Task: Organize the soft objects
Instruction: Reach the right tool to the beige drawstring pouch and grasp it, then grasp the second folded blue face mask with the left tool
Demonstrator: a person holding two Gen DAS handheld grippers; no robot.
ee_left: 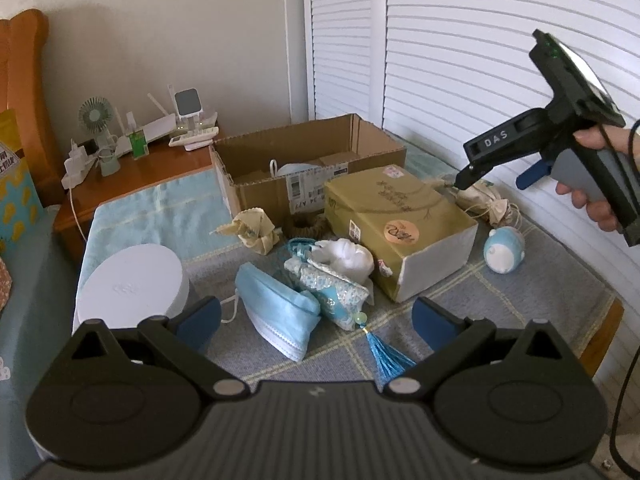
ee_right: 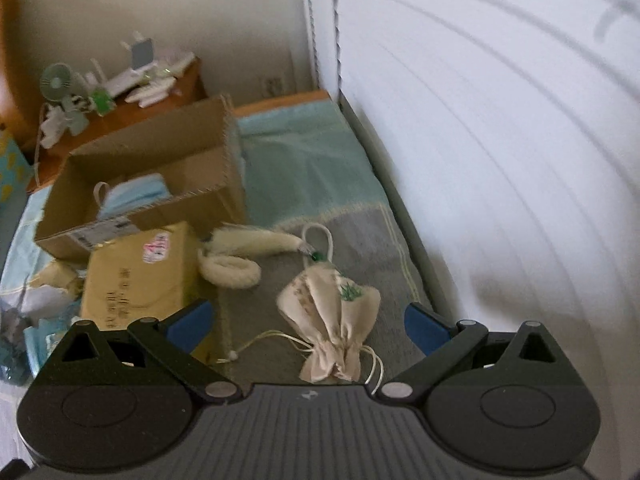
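Beige cloth pouch (ee_right: 332,320) lies on the surface right in front of the right tool (ee_right: 308,320), between its wide-apart fingers, long side pointing away; the left tool (ee_left: 316,324), also apart, is farther off.

At the upper left of my left view I see a wooden nightstand (ee_left: 168,164) carrying a small green fan (ee_left: 95,116), a white router (ee_left: 160,130) and a power strip (ee_left: 76,172). White louvred doors (ee_left: 460,60) fill the upper right, an orange headboard (ee_left: 24,92) the far left.
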